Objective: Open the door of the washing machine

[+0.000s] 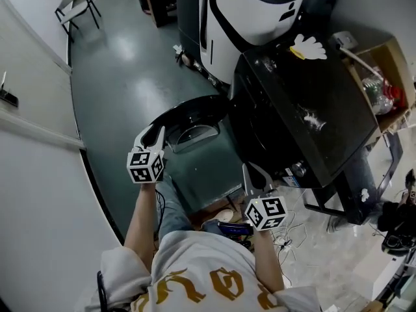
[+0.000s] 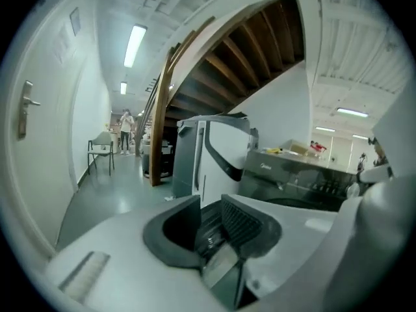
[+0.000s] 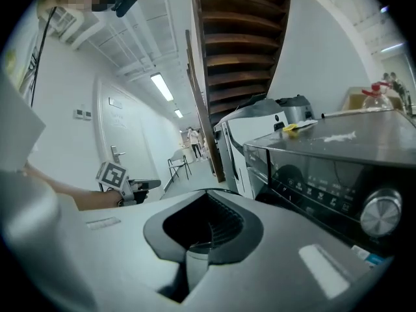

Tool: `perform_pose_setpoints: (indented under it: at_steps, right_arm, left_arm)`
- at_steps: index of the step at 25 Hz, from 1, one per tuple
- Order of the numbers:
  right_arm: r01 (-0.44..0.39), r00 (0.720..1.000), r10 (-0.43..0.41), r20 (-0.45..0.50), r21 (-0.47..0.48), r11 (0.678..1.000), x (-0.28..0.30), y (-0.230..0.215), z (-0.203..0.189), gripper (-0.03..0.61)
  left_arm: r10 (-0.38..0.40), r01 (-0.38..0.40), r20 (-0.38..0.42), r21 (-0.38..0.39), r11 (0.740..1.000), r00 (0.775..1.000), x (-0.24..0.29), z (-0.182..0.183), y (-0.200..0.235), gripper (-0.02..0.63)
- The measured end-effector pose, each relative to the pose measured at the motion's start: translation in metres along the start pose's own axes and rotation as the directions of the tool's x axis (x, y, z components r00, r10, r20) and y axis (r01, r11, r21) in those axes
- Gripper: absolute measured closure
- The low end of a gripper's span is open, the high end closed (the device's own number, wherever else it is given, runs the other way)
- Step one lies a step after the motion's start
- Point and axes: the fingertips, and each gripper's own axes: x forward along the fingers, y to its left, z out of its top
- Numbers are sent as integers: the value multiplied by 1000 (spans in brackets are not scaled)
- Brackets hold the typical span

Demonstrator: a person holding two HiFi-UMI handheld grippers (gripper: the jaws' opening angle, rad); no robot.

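Note:
The black washing machine (image 1: 312, 103) stands at the right of the head view, and its round door (image 1: 188, 125) is swung wide open to the left. My left gripper (image 1: 151, 137) hovers at the door's left rim, jaws open and empty. In its own view the left gripper (image 2: 209, 223) faces down the hall, with the washing machine (image 2: 292, 174) off to the right. My right gripper (image 1: 257, 174) is in front of the machine's control panel, open and empty. The right gripper view shows the right gripper (image 3: 205, 223), the panel with its knob (image 3: 380, 214), and the left gripper (image 3: 140, 186) further left.
A large white and black appliance (image 1: 253, 12) stands behind the washer. A cardboard box with bottles (image 1: 383, 77) sits at the right, and a white glove-shaped item (image 1: 309, 47) lies on the washer's top. Cables (image 1: 286, 229) lie by my feet. A chair (image 1: 78, 5) and a wall (image 1: 39, 109) are at the left.

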Motion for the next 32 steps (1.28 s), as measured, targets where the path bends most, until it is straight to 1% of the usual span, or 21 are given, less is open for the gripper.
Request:
perform_pose_setpoints:
  at_steps: [2,4,7,8,10,13,18,23,32]
  right_arm:
    - [9,999,-9,32,-16,1000,-8,-1,10,572]
    - [23,998,-21,65,-26,999,-17,-2,20,572]
    - [25,992,-23,127,-10,1000,-33,-2,33,568]
    - [23,990,-21,143,-13,1000,-39,-1,37,568]
    - [33,988,-25,154,-48,998,-49,-1,43,568]
    - [68,986,-52,159,-95,993,-60,-5,48,568]
    - [113,981,-95,170,-97,989,-72,-12,49,568]
    - [107,978,-93,188,-68,992,-78,-14,48,568]
    - [141,978,-127,163,-73,987,-78,-13,40,568]
  left_arm:
    - [-58,58,36,-14,998,998,-14,15,-30,512]
    - [-105,106,73,-14,994,992,-27,31,-59,531]
    - [-166,168,124,-7,986,978,-48,52,-98,540]
    - [-182,184,135,4,983,974,-55,57,-109,542]
    - [-202,198,147,43,979,968,-68,65,-128,555]
    - [-221,207,146,104,973,964,-80,70,-148,569]
    - [-246,232,142,111,966,959,-84,72,-163,588]
    - [-257,242,125,123,962,958,-84,70,-168,592]
    - [-251,237,113,119,964,962,-90,62,-162,605]
